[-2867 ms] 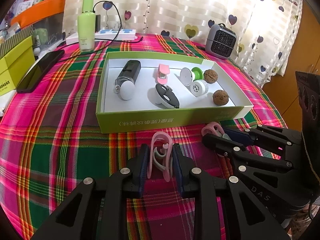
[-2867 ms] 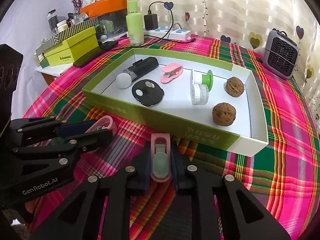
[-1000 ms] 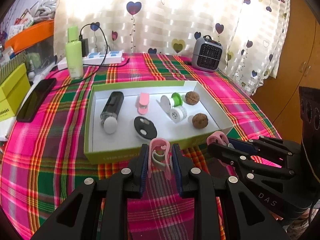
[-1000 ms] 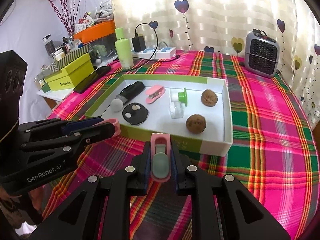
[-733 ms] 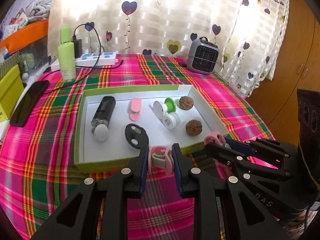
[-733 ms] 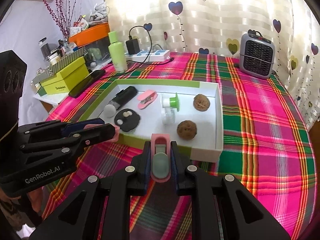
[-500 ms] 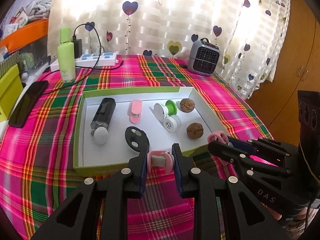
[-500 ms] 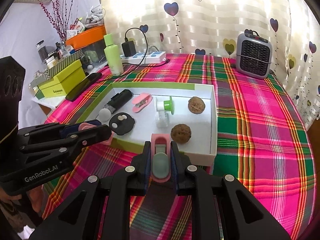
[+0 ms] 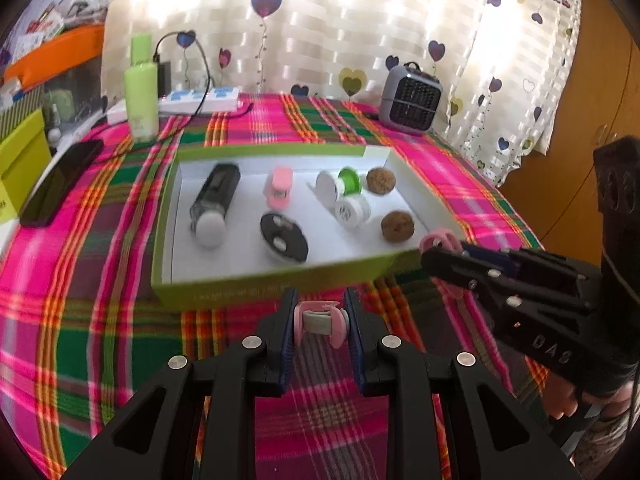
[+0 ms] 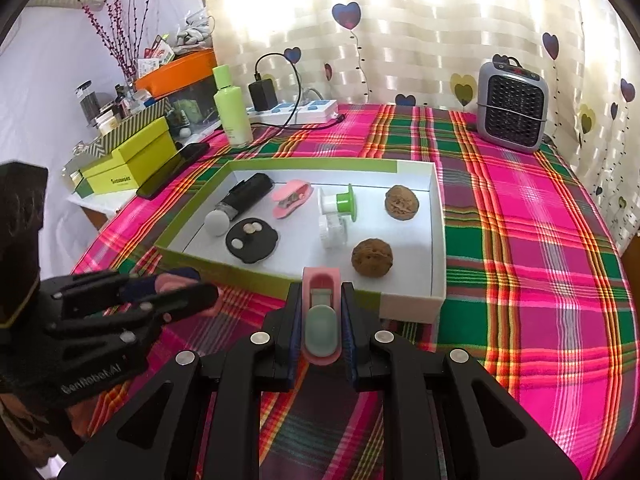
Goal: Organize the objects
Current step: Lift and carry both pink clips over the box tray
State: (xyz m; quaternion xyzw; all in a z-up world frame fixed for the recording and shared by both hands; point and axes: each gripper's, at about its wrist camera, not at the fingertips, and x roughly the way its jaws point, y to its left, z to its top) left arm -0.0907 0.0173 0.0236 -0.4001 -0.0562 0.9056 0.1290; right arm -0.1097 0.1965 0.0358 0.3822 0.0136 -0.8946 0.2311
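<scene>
Left gripper [image 9: 320,322] is closed on a pink clip [image 9: 321,321], held sideways; right gripper [image 10: 321,320] is clamped on a second pink clip [image 10: 321,316]. Both hover above the plaid tablecloth [image 10: 540,264], just before the green-rimmed box [image 10: 412,300].

A pink clip with a grey-green centre [image 9: 321,323] sits crosswise at the lower middle of the left wrist view, pinched between the jaws. A second pink clip [image 10: 321,320] stands lengthwise at the lower middle of the right wrist view, likewise pinched. Above them lies the green-rimmed white box [image 10: 437,216], holding a black tube with a white cap [image 10: 240,204], a third pink clip [image 10: 292,197], a black oval piece [image 10: 251,243], two white spools [image 10: 334,216] and two walnuts [image 10: 372,258].
</scene>
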